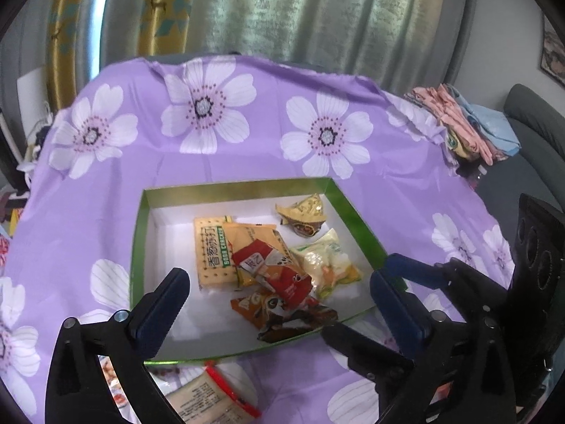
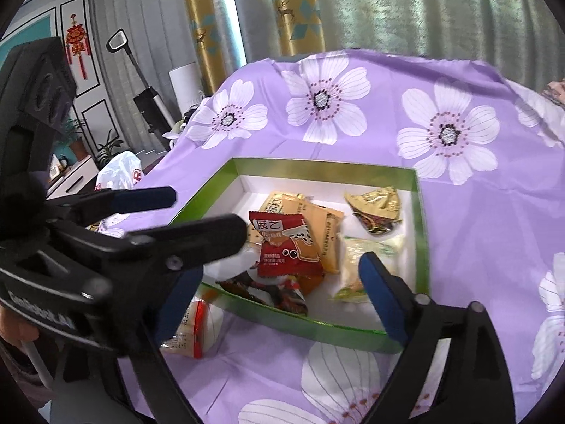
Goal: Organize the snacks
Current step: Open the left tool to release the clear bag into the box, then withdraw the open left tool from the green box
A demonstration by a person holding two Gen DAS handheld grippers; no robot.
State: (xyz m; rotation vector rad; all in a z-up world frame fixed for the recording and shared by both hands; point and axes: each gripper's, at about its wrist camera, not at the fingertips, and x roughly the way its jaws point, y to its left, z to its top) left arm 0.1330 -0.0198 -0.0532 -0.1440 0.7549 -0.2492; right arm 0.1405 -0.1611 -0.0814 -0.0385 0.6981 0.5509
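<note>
A green-rimmed box (image 1: 139, 233) with a white floor lies on the purple flowered cloth and holds several snack packets: a soda cracker pack (image 1: 212, 254), a red packet (image 1: 275, 272), a pale packet (image 1: 326, 265) and a gold wrapper (image 1: 303, 213). My left gripper (image 1: 279, 293) is open and empty above the box's near side. Loose packets (image 1: 208, 395) lie on the cloth in front of the box. In the right wrist view the box (image 2: 420, 212) and red packet (image 2: 282, 247) show. My right gripper (image 2: 279, 296) is open and empty over the box's near edge. The left gripper (image 2: 208, 212) crosses in from the left.
A pile of folded cloths (image 1: 466, 123) lies at the table's far right corner beside a grey sofa (image 1: 533, 130). Curtains (image 1: 282, 10) hang behind the table. A white plastic bag (image 2: 120, 173) and a floor cleaner (image 2: 148, 99) stand left of the table. A packet with a red band (image 2: 192, 328) lies by the box.
</note>
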